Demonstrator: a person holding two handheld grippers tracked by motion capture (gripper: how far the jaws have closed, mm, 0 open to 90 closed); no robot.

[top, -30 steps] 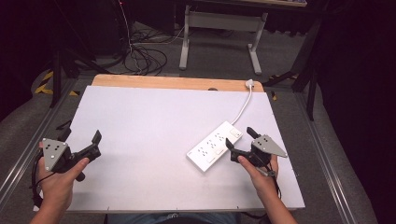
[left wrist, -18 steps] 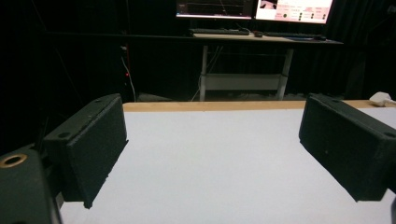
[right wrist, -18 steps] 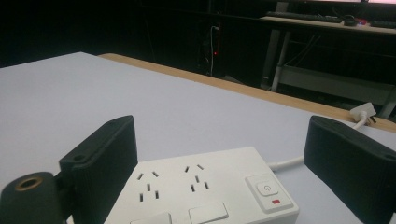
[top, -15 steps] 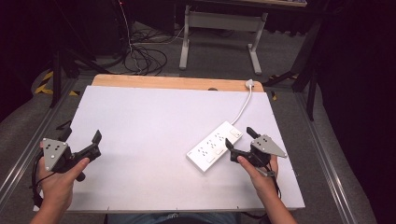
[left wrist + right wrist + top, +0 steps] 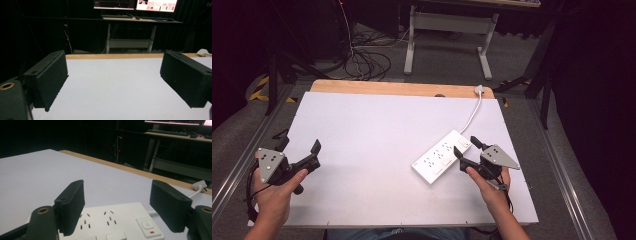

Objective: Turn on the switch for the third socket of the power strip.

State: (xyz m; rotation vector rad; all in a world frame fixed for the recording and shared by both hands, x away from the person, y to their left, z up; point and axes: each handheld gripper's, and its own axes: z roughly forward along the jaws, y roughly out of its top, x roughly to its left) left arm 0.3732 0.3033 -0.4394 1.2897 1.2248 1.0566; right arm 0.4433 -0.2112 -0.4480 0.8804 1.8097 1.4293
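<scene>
Desk (image 5: 377, 125): white top w/ a wood strip along the far edge; mostly bare surface.

Left hand-held gripper (image 5: 314, 154): near-left part of desk, held in the person's left hand (image 5: 274, 192), grey 3-cornered plate on top. Jaws wide apart, nothing btwn them; in left gripper view (image 5: 113, 85) just bare white desk lies between the two black pads. Well apart from the power strip.

Right hand-held gripper (image 5: 466, 148): right side of desk, in the person's right hand (image 5: 487, 185), grey plate on top. Jaws spread open, holding nothing. In right gripper view (image 5: 116, 207) the strip sits just ahead of and below the jaws; contact can't be told.

Power strip (image 5: 443, 156): white, flat on desk, right of centre, lying diagonally, near end toward the person, far end toward the right-rear. Socket holes face up; the switch (image 5: 146, 224) w/ a red mark below it sits at the end nearest the right jaw. Just beside the right hand-held gripper's tips in high view.

Cord (image 5: 472, 112): white, runs from strip's far end toward the desk's far-right corner, ending at a white plug (image 5: 479, 90) on the wood strip.

Bkgd: dark room; desk frame legs (image 5: 412, 45) and cables (image 5: 362, 62) on floor beyond; lit monitors (image 5: 135, 4) on a far bench.
</scene>
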